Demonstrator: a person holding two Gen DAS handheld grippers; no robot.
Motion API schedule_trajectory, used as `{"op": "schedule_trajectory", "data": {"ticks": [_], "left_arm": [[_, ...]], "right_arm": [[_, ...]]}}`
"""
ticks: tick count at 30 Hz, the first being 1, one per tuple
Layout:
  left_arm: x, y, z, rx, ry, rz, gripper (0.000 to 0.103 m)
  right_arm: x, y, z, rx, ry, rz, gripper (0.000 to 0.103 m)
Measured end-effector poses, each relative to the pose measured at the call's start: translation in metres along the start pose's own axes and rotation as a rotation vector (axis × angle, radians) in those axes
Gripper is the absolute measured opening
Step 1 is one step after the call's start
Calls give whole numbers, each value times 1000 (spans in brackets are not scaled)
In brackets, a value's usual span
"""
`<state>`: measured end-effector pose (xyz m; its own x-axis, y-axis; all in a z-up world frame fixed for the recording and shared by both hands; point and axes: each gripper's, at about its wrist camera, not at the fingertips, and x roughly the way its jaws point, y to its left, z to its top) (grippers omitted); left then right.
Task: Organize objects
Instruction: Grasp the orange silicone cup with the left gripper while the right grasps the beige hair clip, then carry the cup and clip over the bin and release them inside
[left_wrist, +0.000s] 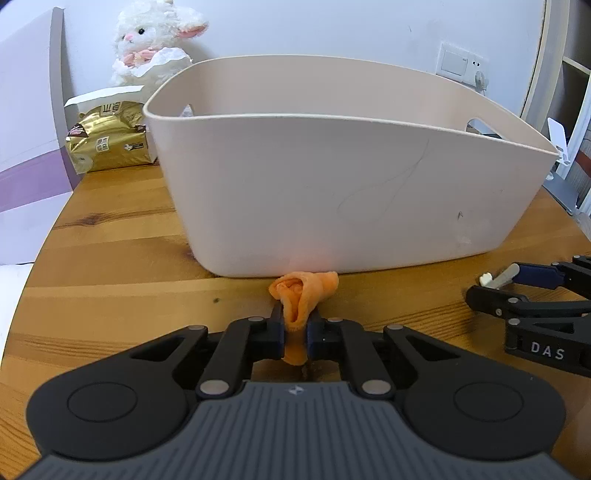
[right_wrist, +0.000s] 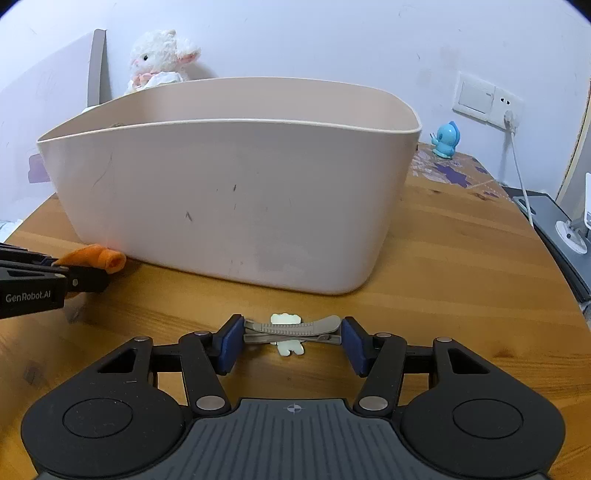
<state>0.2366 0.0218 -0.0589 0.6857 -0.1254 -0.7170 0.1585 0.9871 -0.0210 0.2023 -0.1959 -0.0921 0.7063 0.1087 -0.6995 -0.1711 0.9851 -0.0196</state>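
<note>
From the left wrist, the left gripper (left_wrist: 295, 332) pinches a crumpled orange cloth (left_wrist: 303, 295) just before the big beige plastic tub (left_wrist: 332, 192), low over the wooden table (left_wrist: 110, 258), presumably ready to lift it in.

From the right wrist, the right gripper (right_wrist: 291, 338) brackets a grey hair clip with a pale charm (right_wrist: 291, 328) lengthwise, near the tub's front wall; both pads seem to touch its ends, though firm contact is unclear. Only this view shows the clip whole.

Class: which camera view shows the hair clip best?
The right wrist view: the hair clip lies crosswise between the right gripper's pads, fully visible. The left wrist view shows only its tip at the frame's right edge.
</note>
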Motion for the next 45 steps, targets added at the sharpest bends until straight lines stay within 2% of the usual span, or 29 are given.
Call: {"op": "schedule_trajectory", "data": {"ticks": [10,18,35,45], "left_arm": [[-17,-2,-9,12,-6,14,11],[-45,-3,-11,22,-53,30,11],[-120,2,5,21,-198,54,11],[-137,1,38,33,-291,70,11]], "right_arm": [[-20,-6,-11,21,-5,9,54],[-52,-4,-8,17,-52,27,54],[-153,0,21,-27,-278,73,54],[-170,-11,55,-20,-380,61,54]]}}
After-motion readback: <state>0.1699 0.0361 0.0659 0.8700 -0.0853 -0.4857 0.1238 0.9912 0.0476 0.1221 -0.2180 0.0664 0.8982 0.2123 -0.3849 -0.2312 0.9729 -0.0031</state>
